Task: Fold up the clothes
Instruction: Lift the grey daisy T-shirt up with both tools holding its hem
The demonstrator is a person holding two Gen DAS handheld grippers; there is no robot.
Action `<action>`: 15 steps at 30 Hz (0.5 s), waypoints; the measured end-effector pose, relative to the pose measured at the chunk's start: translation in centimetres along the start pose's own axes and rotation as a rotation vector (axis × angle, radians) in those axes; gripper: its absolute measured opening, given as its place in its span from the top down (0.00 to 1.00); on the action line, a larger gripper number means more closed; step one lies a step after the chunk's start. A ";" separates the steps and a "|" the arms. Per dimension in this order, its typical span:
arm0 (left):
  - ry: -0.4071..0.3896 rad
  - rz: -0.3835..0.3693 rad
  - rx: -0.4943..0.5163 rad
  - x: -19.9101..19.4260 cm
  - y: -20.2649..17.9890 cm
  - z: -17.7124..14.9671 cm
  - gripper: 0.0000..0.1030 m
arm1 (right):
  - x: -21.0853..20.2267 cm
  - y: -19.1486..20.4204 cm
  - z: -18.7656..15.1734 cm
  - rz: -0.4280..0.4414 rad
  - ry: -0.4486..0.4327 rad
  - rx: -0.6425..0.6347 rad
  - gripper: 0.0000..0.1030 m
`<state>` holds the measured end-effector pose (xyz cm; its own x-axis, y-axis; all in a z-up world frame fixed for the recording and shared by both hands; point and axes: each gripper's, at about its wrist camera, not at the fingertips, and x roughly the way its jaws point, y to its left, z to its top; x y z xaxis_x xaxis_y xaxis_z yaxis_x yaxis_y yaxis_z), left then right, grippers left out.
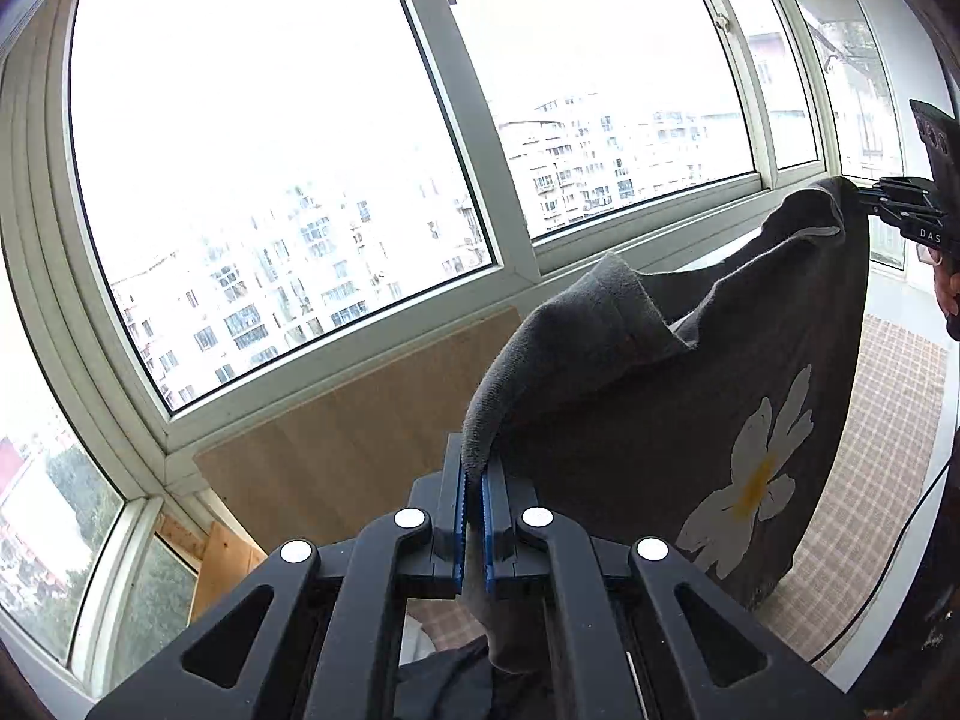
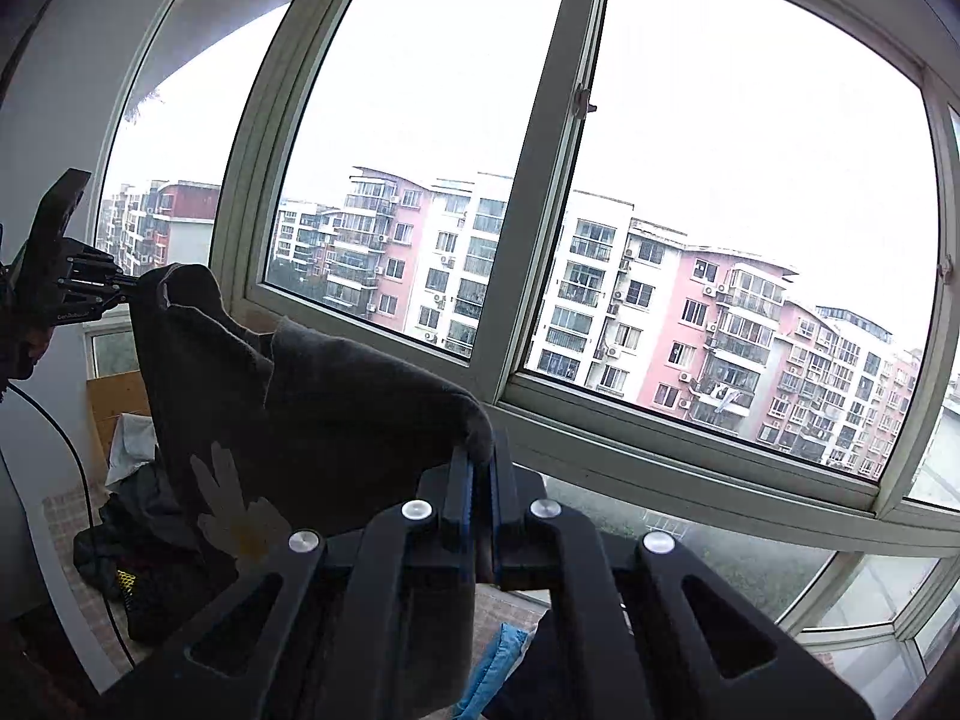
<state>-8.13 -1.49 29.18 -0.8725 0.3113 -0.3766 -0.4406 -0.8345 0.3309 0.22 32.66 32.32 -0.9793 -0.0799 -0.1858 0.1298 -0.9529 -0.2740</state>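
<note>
1. Your two grippers hold a dark grey fleece garment with a white-and-yellow flower print [image 1: 708, 420] up in the air, stretched between them in front of the white-framed balcony windows [image 1: 456, 138], with apartment blocks beyond the glass.

2. Your left gripper [image 1: 474, 480] points almost level toward the windows. Its blue-padded jaws are clamped tight on one top corner of the garment, and the cloth hangs down between the fingers.

3. Your right gripper [image 2: 480, 474] also points nearly level at the glass. Its jaws are pressed closed on the other top corner, with a fold of grey fabric bunched above the fingertips.

4. Each gripper shows in the other's view at the far top corner of the cloth, near the frame edge, pinching the fabric there.

5. The garment's top edge sags between the two grips, and the flower print faces your left wrist camera.

6. Below lie a checked beige cloth surface [image 1: 864, 480], a heap of dark clothes [image 2: 144, 552] and a light blue cloth [image 2: 498, 660].
</note>
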 end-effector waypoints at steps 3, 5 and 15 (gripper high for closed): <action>-0.091 0.074 0.031 -5.5 0.3 3.6 0.97 | -4.5 0.5 3.8 -0.058 -0.070 -0.039 0.96; -0.143 0.101 0.027 -8.8 0.6 5.6 0.97 | -7.2 0.9 5.7 -0.095 -0.110 -0.057 0.96; -0.310 0.191 0.068 -19.3 0.3 10.8 0.97 | -16.9 2.2 11.3 -0.242 -0.260 -0.107 0.96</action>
<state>6.24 -2.82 45.90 -0.9582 0.2849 -0.0259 -0.2679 -0.8620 0.4302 15.29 28.62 45.55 -0.9885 0.0596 0.1389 -0.1088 -0.9186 -0.3799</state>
